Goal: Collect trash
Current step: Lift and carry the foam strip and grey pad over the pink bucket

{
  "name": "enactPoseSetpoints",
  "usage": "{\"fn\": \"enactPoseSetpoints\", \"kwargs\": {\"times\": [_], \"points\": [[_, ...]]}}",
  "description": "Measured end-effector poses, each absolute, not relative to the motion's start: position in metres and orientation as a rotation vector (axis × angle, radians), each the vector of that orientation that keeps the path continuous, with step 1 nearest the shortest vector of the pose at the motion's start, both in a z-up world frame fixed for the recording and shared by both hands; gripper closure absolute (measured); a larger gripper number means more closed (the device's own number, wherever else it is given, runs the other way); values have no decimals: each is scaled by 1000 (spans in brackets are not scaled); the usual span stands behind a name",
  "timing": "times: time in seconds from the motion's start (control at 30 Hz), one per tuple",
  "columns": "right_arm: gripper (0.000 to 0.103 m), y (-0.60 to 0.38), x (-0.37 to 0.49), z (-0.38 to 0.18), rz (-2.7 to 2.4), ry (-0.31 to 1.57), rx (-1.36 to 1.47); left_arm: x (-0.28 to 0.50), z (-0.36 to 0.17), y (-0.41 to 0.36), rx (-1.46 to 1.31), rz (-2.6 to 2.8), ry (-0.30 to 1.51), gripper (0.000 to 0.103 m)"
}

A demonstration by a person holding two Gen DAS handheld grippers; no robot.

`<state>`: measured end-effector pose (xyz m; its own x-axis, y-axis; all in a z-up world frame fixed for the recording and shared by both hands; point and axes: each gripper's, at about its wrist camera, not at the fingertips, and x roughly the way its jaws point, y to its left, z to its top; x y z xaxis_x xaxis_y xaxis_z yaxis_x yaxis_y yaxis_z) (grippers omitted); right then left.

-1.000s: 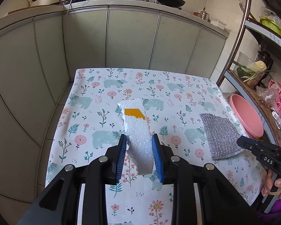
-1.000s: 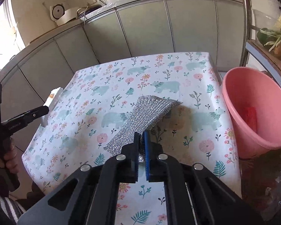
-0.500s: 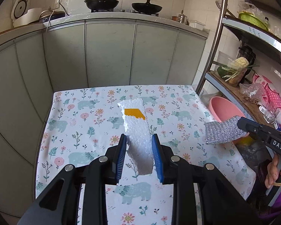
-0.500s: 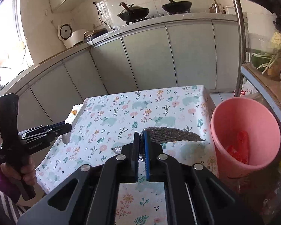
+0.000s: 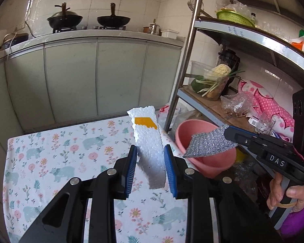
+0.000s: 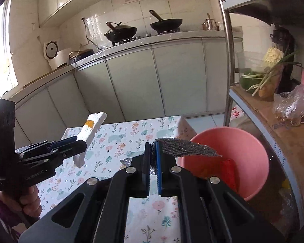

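Note:
My left gripper (image 5: 150, 154) is shut on a white foam strip (image 5: 149, 139) with an orange label, held in the air above the floral tablecloth (image 5: 60, 158). The same foam strip (image 6: 89, 133) shows at the left of the right wrist view, in the left gripper (image 6: 79, 145). My right gripper (image 6: 153, 149) is shut on a silver glittery cloth (image 6: 184, 146) that hangs out over the rim of the pink bucket (image 6: 247, 141). In the left wrist view that silver cloth (image 5: 208, 143) hangs in front of the pink bucket (image 5: 192, 127), pinched by the right gripper (image 5: 229, 131). Something red lies inside the bucket.
A metal shelf rack (image 5: 184, 60) stands right of the table, with vegetables (image 5: 214, 77) and plastic bags on its wooden shelf. Grey cabinets (image 5: 91, 77) with two woks (image 5: 113, 19) on the counter run behind the table. A hand in a purple sleeve (image 5: 291, 196) holds the right gripper.
Both grippers rose off the table and swung right toward the pink bucket. The foam strip and the silver cloth left the tablecloth and now hang in the air.

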<state>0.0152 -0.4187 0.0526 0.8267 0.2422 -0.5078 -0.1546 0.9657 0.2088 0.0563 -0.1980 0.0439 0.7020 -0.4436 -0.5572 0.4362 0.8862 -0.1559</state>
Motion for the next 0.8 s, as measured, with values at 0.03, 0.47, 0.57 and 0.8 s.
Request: {"fn": "enactPoseSetpoints", "kwargs": {"times": [0.03, 0.47, 0.57, 0.8], "points": [[97, -425, 17, 53, 194, 556, 161, 60, 44, -207, -13, -507, 624, 76], [97, -485, 48, 31, 36, 587, 163, 100, 27, -301, -3, -642, 649, 76], [97, -495, 58, 21, 16, 610, 171, 110, 19, -317, 1, -654, 672, 76], [97, -507, 73, -8, -8, 674, 174, 129, -5, -354, 26, -673, 734, 76]]}}
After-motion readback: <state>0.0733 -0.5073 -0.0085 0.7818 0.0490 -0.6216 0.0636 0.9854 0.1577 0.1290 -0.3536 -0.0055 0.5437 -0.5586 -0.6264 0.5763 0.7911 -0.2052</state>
